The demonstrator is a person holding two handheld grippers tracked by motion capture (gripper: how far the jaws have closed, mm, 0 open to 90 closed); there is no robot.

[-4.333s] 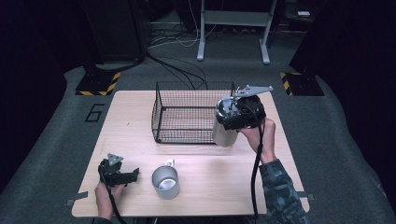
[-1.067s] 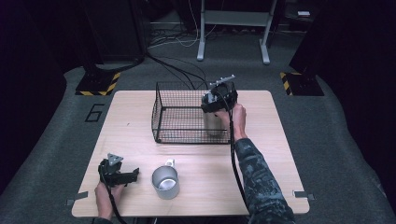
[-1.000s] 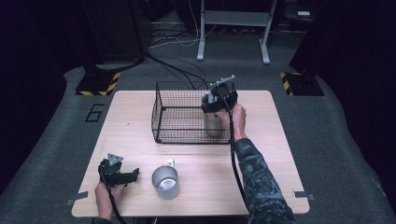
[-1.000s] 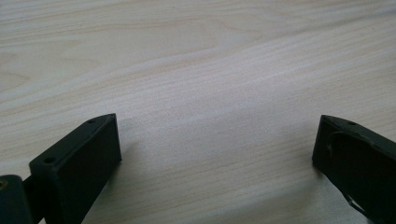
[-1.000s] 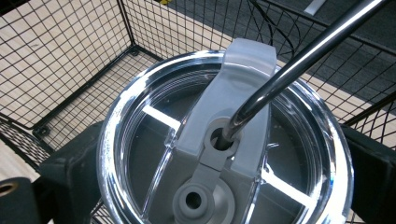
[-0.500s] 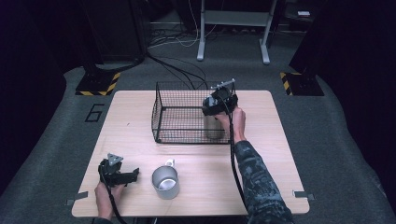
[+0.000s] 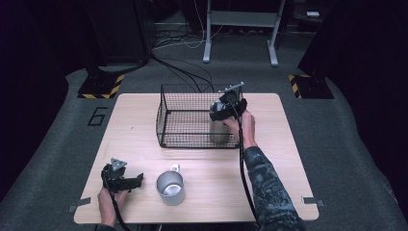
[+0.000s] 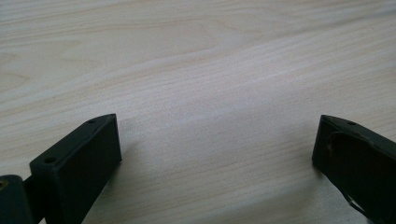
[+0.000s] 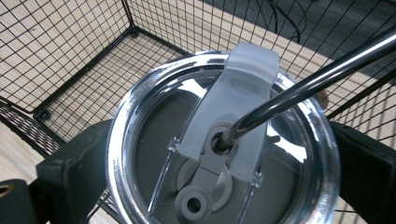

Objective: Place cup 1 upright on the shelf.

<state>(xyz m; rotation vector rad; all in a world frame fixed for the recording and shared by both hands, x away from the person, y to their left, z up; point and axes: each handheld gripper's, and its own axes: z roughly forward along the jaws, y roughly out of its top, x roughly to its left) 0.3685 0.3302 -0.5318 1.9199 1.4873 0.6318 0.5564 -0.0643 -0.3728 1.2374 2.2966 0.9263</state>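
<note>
A pale wooden desk (image 7: pixel 288 159) stands on grey carpet (image 7: pixel 346 144) in a dim room. Black-and-yellow striped blocks (image 7: pixel 100 85), loose cables (image 7: pixel 178 72) and a grey metal stand (image 7: pixel 239 19) lie beyond.

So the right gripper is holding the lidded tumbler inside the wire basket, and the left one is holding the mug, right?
Not quite. The left gripper holds nothing: the left gripper view shows its jaws open over bare table, the mug beside it. The right gripper does hold the tumbler in the basket.
</note>
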